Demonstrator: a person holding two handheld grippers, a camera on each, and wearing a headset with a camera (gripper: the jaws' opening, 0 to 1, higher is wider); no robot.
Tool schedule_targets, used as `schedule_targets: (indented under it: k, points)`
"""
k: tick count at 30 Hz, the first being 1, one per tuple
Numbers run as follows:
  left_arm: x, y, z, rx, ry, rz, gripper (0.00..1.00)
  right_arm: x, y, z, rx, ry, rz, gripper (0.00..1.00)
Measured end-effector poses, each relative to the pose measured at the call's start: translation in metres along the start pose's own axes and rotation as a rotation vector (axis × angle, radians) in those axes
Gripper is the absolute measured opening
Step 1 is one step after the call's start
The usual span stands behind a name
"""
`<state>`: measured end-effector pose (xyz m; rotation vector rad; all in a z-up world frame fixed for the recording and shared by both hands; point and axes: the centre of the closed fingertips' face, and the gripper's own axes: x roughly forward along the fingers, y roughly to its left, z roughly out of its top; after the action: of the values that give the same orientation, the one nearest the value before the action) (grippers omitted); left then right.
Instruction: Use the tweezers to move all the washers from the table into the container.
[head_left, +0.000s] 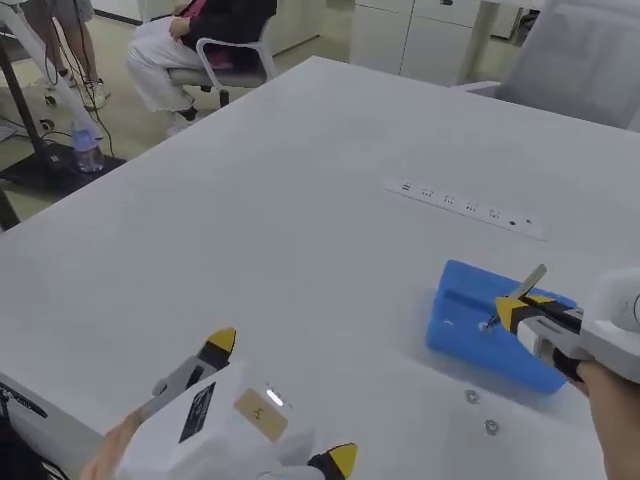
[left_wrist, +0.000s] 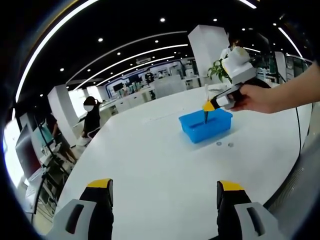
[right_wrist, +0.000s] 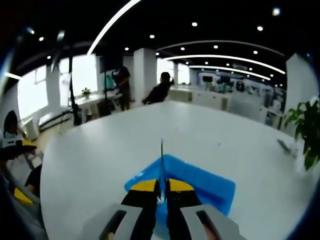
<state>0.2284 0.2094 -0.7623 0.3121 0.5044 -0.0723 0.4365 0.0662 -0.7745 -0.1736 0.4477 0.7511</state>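
Observation:
A blue container (head_left: 470, 300) stands on the white table (head_left: 300, 200) at the right. My right gripper (head_left: 515, 312) is shut on metal tweezers (head_left: 530, 280), whose tips point down inside the container. Whether the tips hold a washer is too small to tell. Two washers (head_left: 471, 397) (head_left: 491, 427) lie on the table just in front of the container. My left gripper (head_left: 280, 402) is open near the front edge, with nothing between its jaws. From the left gripper view, the container (left_wrist: 197, 131), the washers (left_wrist: 218, 144) and the right gripper (left_wrist: 220, 102) sit ahead. The tweezers (right_wrist: 162, 160) rise over the container (right_wrist: 205, 185).
A socket strip (head_left: 465, 207) is set into the table behind the container. A seated person on a chair (head_left: 215, 50) and a water bottle (head_left: 85, 148) are off the table's far left. A grey chair (head_left: 580, 60) stands at the back right.

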Motion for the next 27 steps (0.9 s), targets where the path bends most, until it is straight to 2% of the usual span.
schedule_targets:
  k: [7, 10, 18, 27]
  points:
    - [0.000, 0.001, 0.000, -0.001, 0.000, 0.003, 0.87, 0.015, -0.007, -0.015, 0.035, 0.037, -0.005, 0.03]
    - [0.000, 0.000, 0.000, -0.003, -0.002, 0.001, 0.87, 0.017, -0.007, -0.019, 0.013, 0.054, -0.014, 0.03]
    - [0.000, 0.000, 0.000, -0.005, -0.001, -0.001, 0.87, 0.023, -0.009, -0.027, 0.020, 0.076, -0.018, 0.03]
    - [0.001, 0.000, -0.001, -0.001, 0.006, 0.001, 0.86, 0.023, -0.007, -0.030, 0.012, 0.079, -0.016, 0.03]
